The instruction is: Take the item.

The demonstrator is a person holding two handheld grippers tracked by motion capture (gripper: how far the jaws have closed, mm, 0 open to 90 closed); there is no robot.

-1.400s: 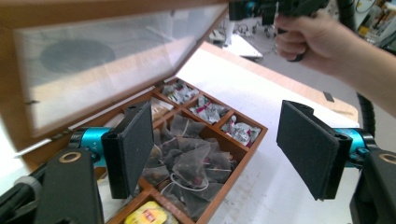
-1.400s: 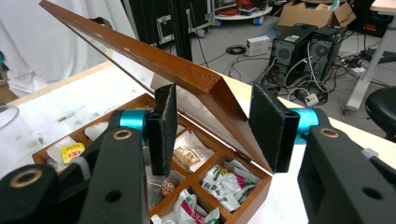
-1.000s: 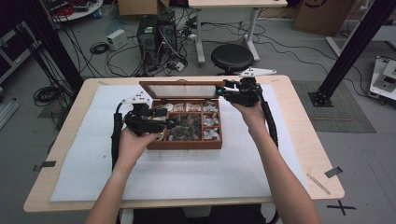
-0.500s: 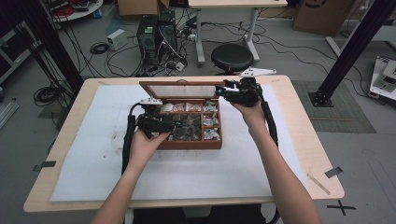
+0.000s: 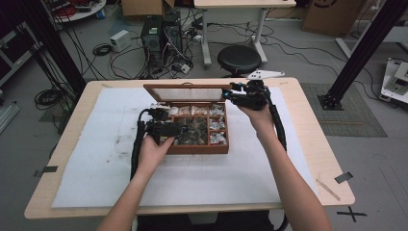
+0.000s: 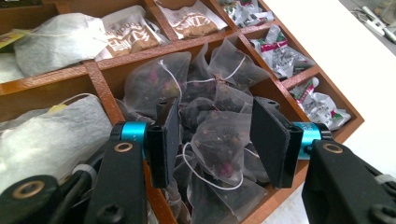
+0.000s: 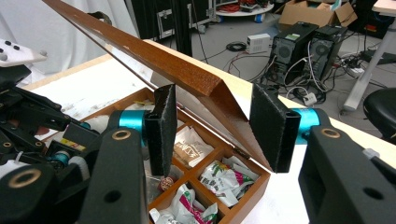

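Note:
A wooden tea box (image 5: pixel 198 149) stands on the white mat, its glass lid (image 5: pixel 185 93) raised at the back. My left gripper (image 5: pixel 182 129) hangs open over a middle compartment. In the left gripper view its pads straddle a heap of mesh tea bags (image 6: pixel 212 100) with dark leaves, one bag (image 6: pixel 223 148) lying between them. My right gripper (image 5: pixel 228 95) is at the lid's right corner. In the right gripper view it is open, and the lid's wooden frame (image 7: pixel 154 56) runs into the gap without either pad (image 7: pixel 164 126) pressing on it.
Other compartments hold white paper tea bags (image 6: pixel 56 39) and foil sachets (image 6: pixel 285 58). The white mat (image 5: pixel 106 163) covers most of the table. Behind the table are a black stool (image 5: pixel 239 58), computer towers (image 5: pixel 163 33) and cables. A black post (image 5: pixel 365 48) stands at the right.
My left gripper has moved right from the box's left side to over the middle compartment of mesh bags. The right gripper has stayed at the lid's corner.

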